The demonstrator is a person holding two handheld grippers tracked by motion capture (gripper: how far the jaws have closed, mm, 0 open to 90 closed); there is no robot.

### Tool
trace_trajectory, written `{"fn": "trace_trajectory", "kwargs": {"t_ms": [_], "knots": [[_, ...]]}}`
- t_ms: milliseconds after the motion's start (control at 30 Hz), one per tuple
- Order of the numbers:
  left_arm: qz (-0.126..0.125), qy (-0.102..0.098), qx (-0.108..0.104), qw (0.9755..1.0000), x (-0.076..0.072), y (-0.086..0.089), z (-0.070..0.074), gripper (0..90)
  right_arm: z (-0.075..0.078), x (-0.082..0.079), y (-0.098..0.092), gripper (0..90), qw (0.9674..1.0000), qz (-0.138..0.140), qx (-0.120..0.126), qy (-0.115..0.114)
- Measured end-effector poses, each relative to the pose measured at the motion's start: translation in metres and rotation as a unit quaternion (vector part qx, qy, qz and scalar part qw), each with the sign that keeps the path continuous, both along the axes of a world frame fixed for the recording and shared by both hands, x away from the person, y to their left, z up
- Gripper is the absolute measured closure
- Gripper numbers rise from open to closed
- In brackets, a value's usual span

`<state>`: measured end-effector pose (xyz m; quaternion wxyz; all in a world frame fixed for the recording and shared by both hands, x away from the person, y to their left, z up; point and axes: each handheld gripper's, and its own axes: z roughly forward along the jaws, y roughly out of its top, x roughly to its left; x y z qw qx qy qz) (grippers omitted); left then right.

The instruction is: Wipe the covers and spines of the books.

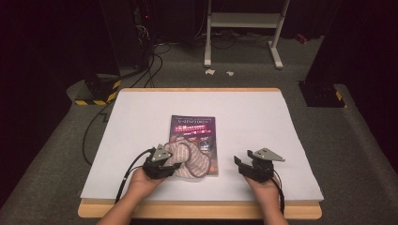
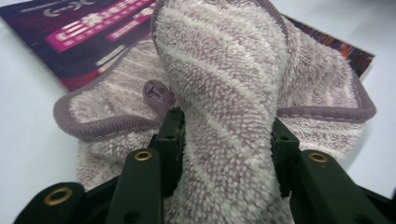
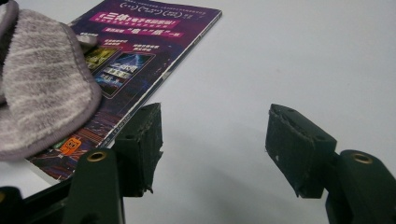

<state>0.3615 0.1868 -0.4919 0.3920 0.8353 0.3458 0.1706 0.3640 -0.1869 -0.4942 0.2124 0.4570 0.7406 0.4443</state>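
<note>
At the near edge of the table [image 1: 141, 122], on the lower part of a purple magazine [image 1: 193, 129]: a striped mauve cloth [image 1: 190, 159], bunched and folded over itself, covering the magazine's near left corner.

Likely trouble from here: a wiping stroke dragging the magazine along with the cloth, since nothing pins the cover down; thin glossy paper on a smooth white sheet, apt to slide or skew. Also possible: the cloth slipping out of the clamp, given a thick, soft fold squeezed rather than a firm edge, or the loose lobes and the bound hem snagging on the magazine's corner and curling the cover up. A further risk, judged from the layout: the free gripper sitting too far off to steady the magazine in time.

Left gripper [image 2: 226, 135]: clenched on a thick ridge of the cloth, pile bulging up between the two black jaws, pads pressed into it on both sides.

Right gripper [image 3: 212, 140]: released, jaws wide apart, nothing between them but bare table, resting just beside the magazine's right edge without touching it.
</note>
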Motion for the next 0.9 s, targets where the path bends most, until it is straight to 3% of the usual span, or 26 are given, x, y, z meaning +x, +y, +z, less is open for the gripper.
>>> {"fn": "trace_trajectory", "kwargs": {"t_ms": [400, 533, 800, 900], "knots": [[0.040, 0.001, -0.003, 0.9992, 0.001, 0.033, 0.002, 58.9, -0.001, 0.001, 0.000, 36.8, 1.0000, 0.000, -0.002, 0.001], [0.049, -0.015, -0.010, 0.9986, 0.005, 0.035, 0.009, 59.0, -0.001, 0.000, 0.001, 36.8, 1.0000, 0.001, -0.003, 0.001], [0.055, -0.026, -0.022, 0.9979, 0.033, 0.026, 0.022, 58.9, -0.001, 0.000, 0.000, 36.8, 1.0000, 0.000, -0.003, 0.000], [0.052, -0.023, -0.012, 0.9983, 0.044, 0.018, 0.020, 58.9, -0.001, 0.000, 0.000, 36.8, 1.0000, 0.000, -0.001, 0.000]]}}
